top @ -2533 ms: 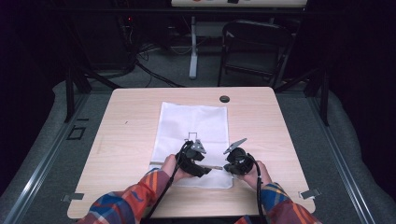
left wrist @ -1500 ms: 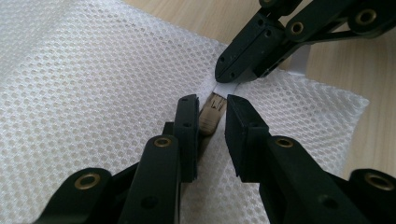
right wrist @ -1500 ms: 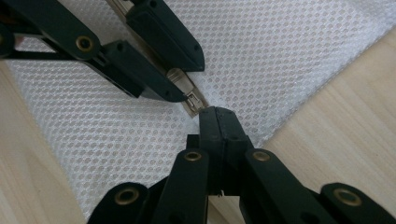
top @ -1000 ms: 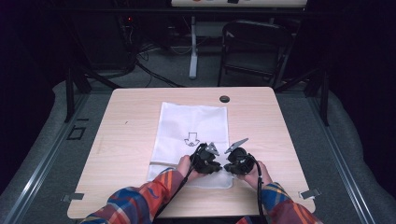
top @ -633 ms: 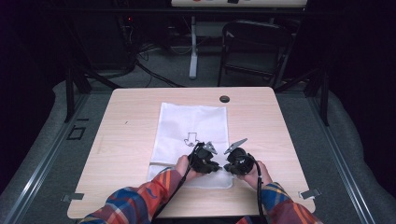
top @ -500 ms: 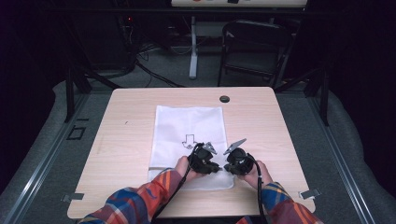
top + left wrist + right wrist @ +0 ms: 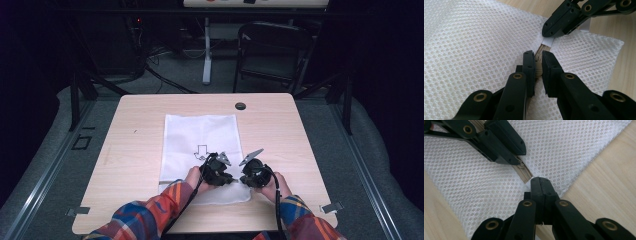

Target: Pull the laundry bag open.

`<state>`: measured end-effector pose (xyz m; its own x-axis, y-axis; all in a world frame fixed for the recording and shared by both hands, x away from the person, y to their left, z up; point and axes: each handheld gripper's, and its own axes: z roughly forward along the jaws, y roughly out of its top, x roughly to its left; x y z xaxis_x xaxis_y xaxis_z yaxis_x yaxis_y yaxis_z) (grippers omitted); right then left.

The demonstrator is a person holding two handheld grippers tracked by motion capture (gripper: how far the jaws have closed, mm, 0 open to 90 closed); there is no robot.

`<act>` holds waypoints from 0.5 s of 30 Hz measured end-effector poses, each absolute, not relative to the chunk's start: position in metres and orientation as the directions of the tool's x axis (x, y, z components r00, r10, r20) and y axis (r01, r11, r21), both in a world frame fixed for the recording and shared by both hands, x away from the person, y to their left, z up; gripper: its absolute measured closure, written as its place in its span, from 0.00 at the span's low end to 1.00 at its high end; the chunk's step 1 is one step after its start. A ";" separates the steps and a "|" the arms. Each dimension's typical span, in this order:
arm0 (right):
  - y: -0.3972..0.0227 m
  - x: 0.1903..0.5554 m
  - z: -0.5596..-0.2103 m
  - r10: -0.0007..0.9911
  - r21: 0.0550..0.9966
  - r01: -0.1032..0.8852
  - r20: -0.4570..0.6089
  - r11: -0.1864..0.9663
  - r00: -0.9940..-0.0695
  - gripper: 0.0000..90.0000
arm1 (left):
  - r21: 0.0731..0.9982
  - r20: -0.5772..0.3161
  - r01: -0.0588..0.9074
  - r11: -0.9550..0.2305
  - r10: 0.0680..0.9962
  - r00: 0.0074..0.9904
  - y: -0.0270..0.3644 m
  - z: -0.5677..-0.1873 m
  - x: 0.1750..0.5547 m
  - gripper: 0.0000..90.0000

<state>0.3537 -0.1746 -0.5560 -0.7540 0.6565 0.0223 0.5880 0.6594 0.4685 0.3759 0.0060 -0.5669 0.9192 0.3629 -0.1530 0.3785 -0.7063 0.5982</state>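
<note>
So the thing we're working on is a white mesh bag [image 7: 200, 145] lying flat on the bench [image 7: 135, 150], a bit toward our side of the middle, with a small arrow mark [image 7: 201, 150] printed on it. Its zipper [image 7: 524, 173] runs along the near end, and that's where both hands are.

Our left gripper [image 7: 537, 66] has its fingers [image 7: 529, 65] nearly closed, pinching the zipper tape. You can see the pale strip caught right between the two black pads in the left gripper view, so it's gripping the bag at the zipper. Our right gripper [image 7: 541, 185] is clamped fully closed; in the right gripper view its fingers [image 7: 535, 187] sit at the end of the zipper, by the bag's edge, and from the other side it seems to have hold of a little white tab [image 7: 548, 41] there. We can't tell exactly how much fabric it's got.

The zipper pull [image 7: 521, 165] sits just beside the left gripper's tip in the right gripper view. The two grippers are really close together, tips nearly meeting over the zipper.

From the high view, both hands rest at the near end of the bag, plaid sleeves [image 7: 150, 215] coming in from the bottom. Farther out there's a round cable hole [image 7: 240, 106] near the far edge of the bench, and a dark folding chair [image 7: 272, 50] on the floor behind it.
</note>
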 end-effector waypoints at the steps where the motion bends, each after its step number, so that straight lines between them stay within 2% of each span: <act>1: -0.174 0.354 -0.556 0.662 0.474 0.596 0.035 0.648 -0.748 1.00 | 0.600 -0.158 0.384 -0.701 0.367 0.917 0.006 -0.567 0.376 0.90; 15: -0.166 0.356 -0.560 0.679 0.531 0.619 0.105 0.579 -0.726 1.00 | 0.610 -0.165 0.393 -0.687 0.375 0.912 0.007 -0.570 0.374 0.90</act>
